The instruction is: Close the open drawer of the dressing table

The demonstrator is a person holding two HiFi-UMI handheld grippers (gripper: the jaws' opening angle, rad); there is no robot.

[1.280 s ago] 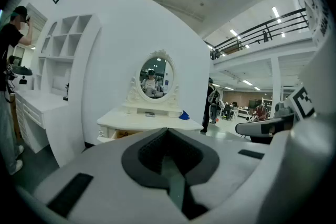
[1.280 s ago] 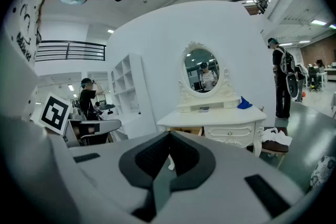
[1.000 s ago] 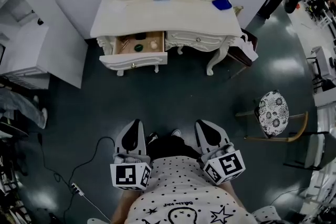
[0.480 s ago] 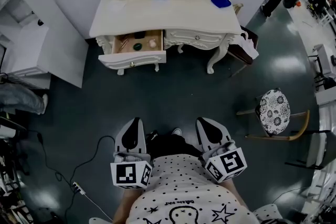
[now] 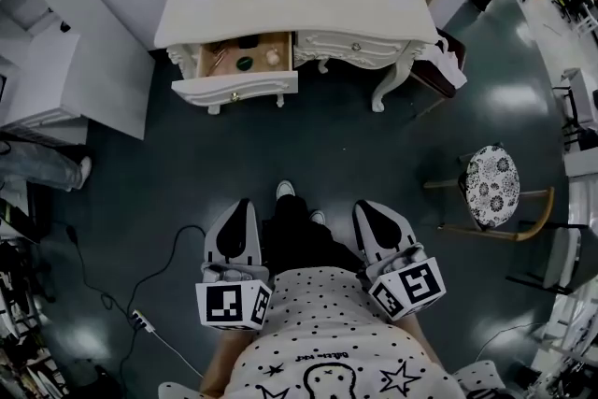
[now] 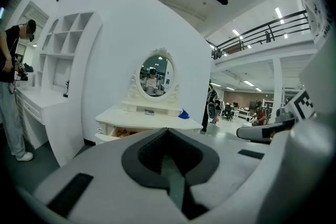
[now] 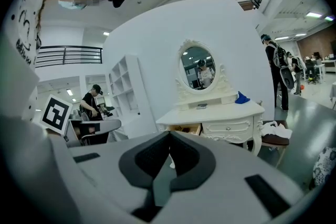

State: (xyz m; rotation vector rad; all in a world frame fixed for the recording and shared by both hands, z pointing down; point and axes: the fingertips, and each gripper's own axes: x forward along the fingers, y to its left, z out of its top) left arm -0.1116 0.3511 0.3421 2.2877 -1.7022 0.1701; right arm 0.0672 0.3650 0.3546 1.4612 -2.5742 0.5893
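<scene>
The open drawer (image 5: 234, 90) juts toward the person from the left half of the dressing table (image 5: 308, 9), upper centre of frame, well apart. The left gripper (image 5: 242, 206) lines up nearer than the right gripper (image 5: 366, 206). Both jaws are closed, apparently empty.

The dressing table (image 5: 290, 5) stands at the upper middle of the head view. It is cream-white with carved trim and curved legs, and its oval mirror (image 7: 198, 68) is upright at the back. Its left drawer (image 5: 234, 90) is pulled well out toward the bottom of the frame, with the brown wooden inside open to view behind a white carved front with a small knob. The right drawer (image 5: 353, 46) sits shut, flush with the table's front.
</scene>
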